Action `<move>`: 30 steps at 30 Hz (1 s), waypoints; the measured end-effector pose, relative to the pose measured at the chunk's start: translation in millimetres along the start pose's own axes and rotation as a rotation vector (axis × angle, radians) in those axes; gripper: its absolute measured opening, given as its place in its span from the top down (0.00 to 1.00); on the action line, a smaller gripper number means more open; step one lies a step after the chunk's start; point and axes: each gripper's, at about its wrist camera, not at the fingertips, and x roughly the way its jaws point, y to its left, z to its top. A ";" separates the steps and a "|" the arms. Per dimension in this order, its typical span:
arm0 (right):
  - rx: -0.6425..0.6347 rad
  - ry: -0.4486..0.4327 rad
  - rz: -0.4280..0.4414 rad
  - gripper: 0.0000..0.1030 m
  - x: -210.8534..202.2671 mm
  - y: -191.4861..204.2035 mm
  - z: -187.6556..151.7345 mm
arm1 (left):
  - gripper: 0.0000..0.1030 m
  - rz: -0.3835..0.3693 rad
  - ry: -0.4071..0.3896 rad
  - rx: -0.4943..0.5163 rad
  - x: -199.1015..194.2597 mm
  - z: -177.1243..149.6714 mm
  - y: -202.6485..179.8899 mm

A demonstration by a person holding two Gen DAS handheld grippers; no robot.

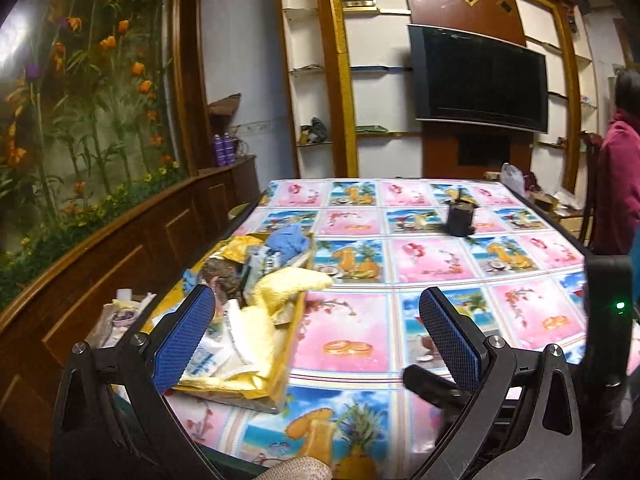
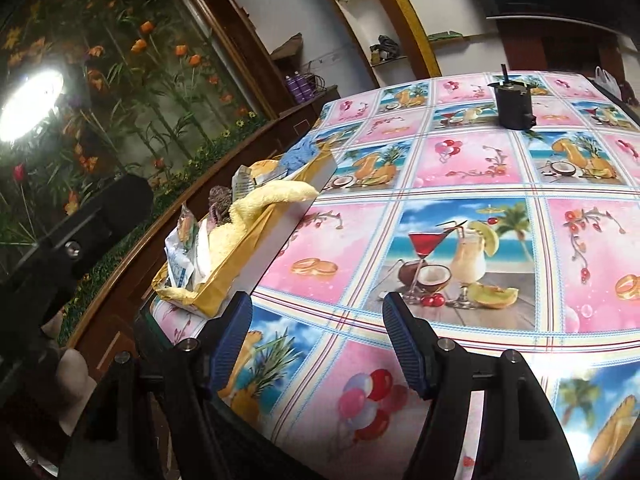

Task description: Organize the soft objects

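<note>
- A fluffy yellow cloth [image 1: 280,286] droops over the rim of a shallow cardboard box [image 1: 286,354] at the table's left edge.
- The box also holds a blue cloth [image 1: 288,238] and crumpled wrappers.
- Left gripper [image 1: 320,332] and right gripper [image 2: 316,340] hover spread and empty.
- A black device [image 1: 460,220] stands well beyond on the patterned tablecloth [image 1: 440,264].

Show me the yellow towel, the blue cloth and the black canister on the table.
yellow towel [image 2: 276,196], right wrist view, its end draped over the box edge
blue cloth [image 1: 286,238], left wrist view, its bunched middle
black canister [image 2: 514,110], right wrist view, its side
</note>
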 end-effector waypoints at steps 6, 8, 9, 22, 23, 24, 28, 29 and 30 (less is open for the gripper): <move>-0.041 0.022 -0.062 0.33 8.5 8.1 -0.9 | 0.00 0.099 0.000 -0.022 9.2 -6.3 22.7; -0.060 0.027 -0.073 0.33 10.9 12.9 -2.0 | 0.00 0.115 0.016 -0.037 13.2 -8.9 31.7; -0.067 0.031 -0.075 0.33 13.1 15.5 -2.3 | 0.00 0.121 0.022 -0.042 14.9 -9.9 35.1; -0.152 0.102 -0.092 0.33 34.7 41.7 -12.1 | 0.00 0.211 0.150 -0.082 38.7 -25.0 65.4; -0.151 0.105 -0.093 0.33 35.0 41.7 -11.9 | 0.00 0.213 0.155 -0.084 39.6 -25.7 66.7; -0.147 0.106 -0.093 0.33 35.2 41.1 -11.7 | 0.00 0.217 0.161 -0.088 40.6 -26.2 68.1; -0.131 0.120 -0.095 0.33 38.0 39.0 -10.6 | 0.00 0.224 0.172 -0.090 42.8 -27.4 69.3; -0.129 0.126 -0.095 0.33 38.8 38.6 -10.7 | 0.00 0.225 0.175 -0.089 43.1 -27.5 69.3; -0.128 0.128 -0.096 0.33 39.2 38.2 -10.8 | 0.00 0.225 0.178 -0.090 43.7 -27.6 69.4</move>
